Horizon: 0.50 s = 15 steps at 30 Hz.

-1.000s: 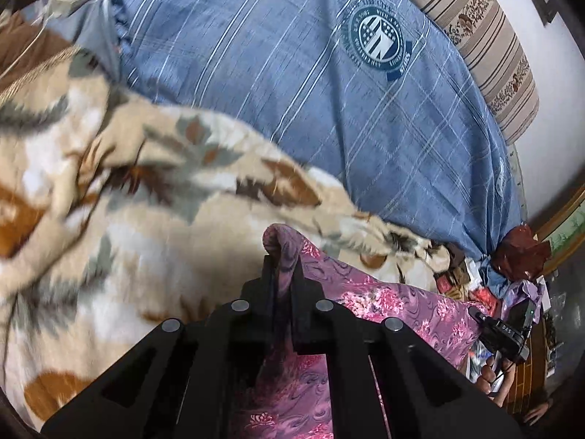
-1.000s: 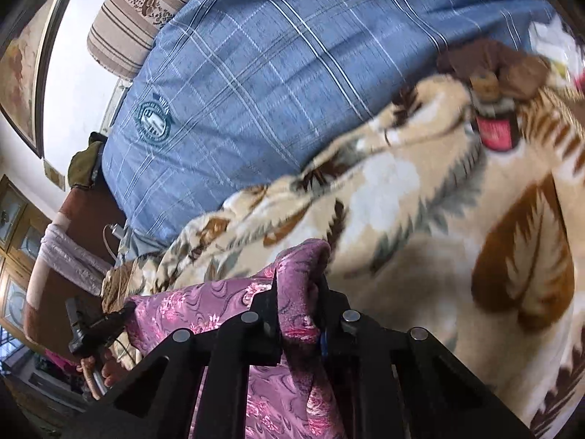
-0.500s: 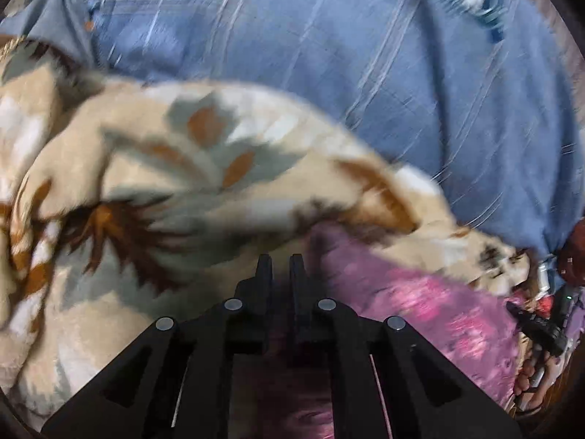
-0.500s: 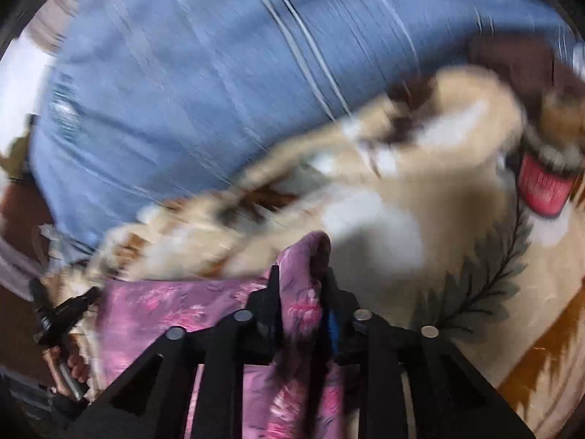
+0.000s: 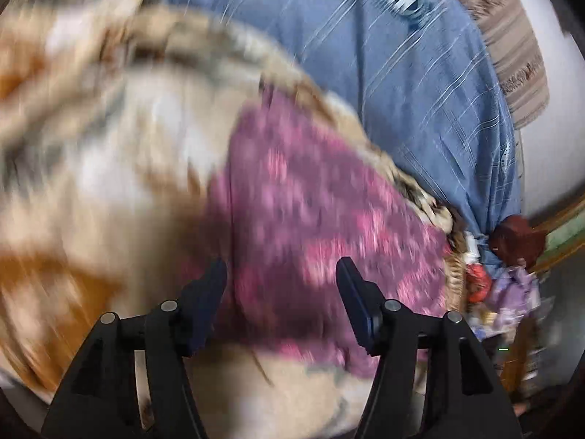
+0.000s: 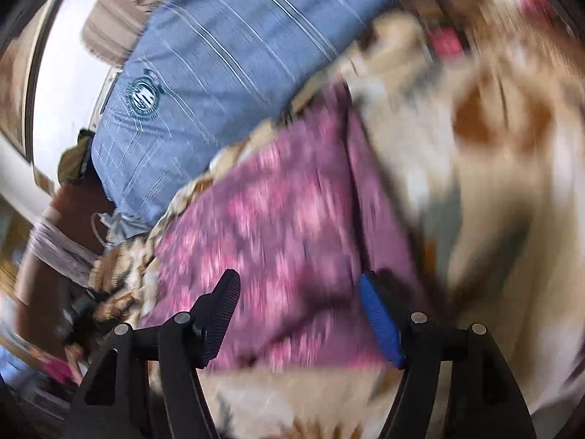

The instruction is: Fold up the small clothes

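With the left gripper [image 5: 281, 285] and right gripper [image 6: 298, 300] both spread wide and empty above the purple floral cloth [image 5: 310, 201] lying flat on the beige leaf-patterned blanket [image 5: 109, 183], each should pinch a near corner cleanly, taking no blanket.

A bed is seen in both views, covered by a cream blanket [image 5: 109, 168] printed with brown and grey leaves; much of it is smeared by motion blur. Beyond it a blue striped quilt [image 5: 413, 84] bearing a round emblem [image 6: 143, 97] is spread. A brown striped pillow [image 5: 512, 47] is set at the quilt's far edge, against a white wall [image 5: 548, 146]. In the right wrist view a dark wooden headboard [image 6: 47, 256] is draped with a pale cloth [image 6: 58, 248]. A reddish-brown bundle [image 5: 517, 237] and small clutter are gathered at the bed's edge. The scene is lit softly and evenly.
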Each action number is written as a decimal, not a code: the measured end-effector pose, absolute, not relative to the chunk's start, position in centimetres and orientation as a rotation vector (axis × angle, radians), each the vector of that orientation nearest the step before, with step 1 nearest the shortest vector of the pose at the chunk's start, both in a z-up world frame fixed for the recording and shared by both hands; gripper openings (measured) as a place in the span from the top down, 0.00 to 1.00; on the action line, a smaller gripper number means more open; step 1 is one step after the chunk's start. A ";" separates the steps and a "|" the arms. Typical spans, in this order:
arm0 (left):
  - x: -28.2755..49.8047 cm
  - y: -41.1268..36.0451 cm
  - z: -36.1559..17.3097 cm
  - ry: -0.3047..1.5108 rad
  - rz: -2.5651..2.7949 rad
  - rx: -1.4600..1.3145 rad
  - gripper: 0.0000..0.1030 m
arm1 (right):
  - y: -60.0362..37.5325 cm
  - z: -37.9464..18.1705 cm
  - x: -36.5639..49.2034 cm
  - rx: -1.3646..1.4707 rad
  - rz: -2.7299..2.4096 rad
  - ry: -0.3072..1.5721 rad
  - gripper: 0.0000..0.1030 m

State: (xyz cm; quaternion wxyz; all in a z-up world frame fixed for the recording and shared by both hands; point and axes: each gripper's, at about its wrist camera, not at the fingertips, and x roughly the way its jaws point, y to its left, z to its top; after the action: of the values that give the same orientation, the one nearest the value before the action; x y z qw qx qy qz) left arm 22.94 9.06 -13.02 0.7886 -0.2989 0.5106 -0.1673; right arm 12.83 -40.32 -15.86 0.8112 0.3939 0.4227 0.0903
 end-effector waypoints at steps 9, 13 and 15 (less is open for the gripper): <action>23.4 9.4 -15.1 1.168 -0.366 -0.737 0.42 | -41.1 -15.8 16.1 0.864 0.135 1.002 0.49; 23.4 8.4 -16.0 1.203 -0.378 -0.751 0.42 | -40.0 -16.5 16.3 0.788 0.099 1.043 0.83; 23.5 8.0 -16.0 1.185 -0.360 -0.745 0.51 | -39.4 -16.1 16.3 0.767 0.099 1.026 0.87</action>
State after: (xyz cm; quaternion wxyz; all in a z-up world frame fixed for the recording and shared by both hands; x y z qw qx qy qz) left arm 23.48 8.03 -16.01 0.7502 -0.3409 0.5421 -0.1646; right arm 16.33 -39.37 -16.12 0.8006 0.3575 0.4786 0.0462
